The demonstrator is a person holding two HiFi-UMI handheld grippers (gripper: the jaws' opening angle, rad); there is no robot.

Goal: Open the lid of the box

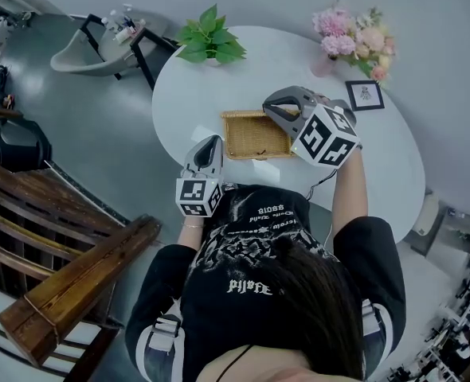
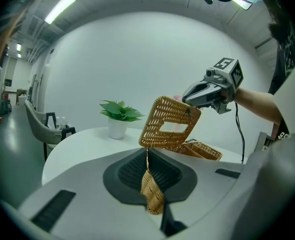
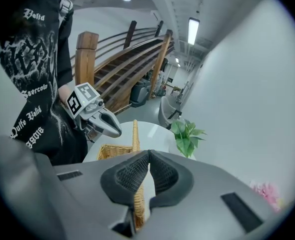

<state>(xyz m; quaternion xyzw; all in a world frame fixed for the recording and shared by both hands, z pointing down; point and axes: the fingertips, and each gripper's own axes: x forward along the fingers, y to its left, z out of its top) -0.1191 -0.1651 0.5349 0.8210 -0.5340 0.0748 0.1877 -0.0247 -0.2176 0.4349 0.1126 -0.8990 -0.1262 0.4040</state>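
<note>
A shallow wicker box (image 1: 255, 136) sits mid-table on the white oval table (image 1: 378, 157). Its wicker lid (image 2: 170, 123), with a rectangular window, is tilted up on edge over the box (image 2: 200, 149). My right gripper (image 1: 278, 110) is shut on the lid's top edge; in the right gripper view the lid (image 3: 135, 139) runs edge-on between the pads of the right gripper (image 3: 148, 156). My left gripper (image 1: 212, 145) is at the box's near left side, shut on its wicker wall (image 2: 151, 194). From the right gripper view, the left gripper (image 3: 101, 117) hovers over the box (image 3: 115, 151).
A potted green plant (image 1: 209, 40) stands at the table's far left edge. Pink flowers (image 1: 354, 37) and a small picture frame (image 1: 365, 95) are at the far right. A grey chair (image 1: 84, 52) and a wooden stair rail (image 1: 68, 285) lie to the left.
</note>
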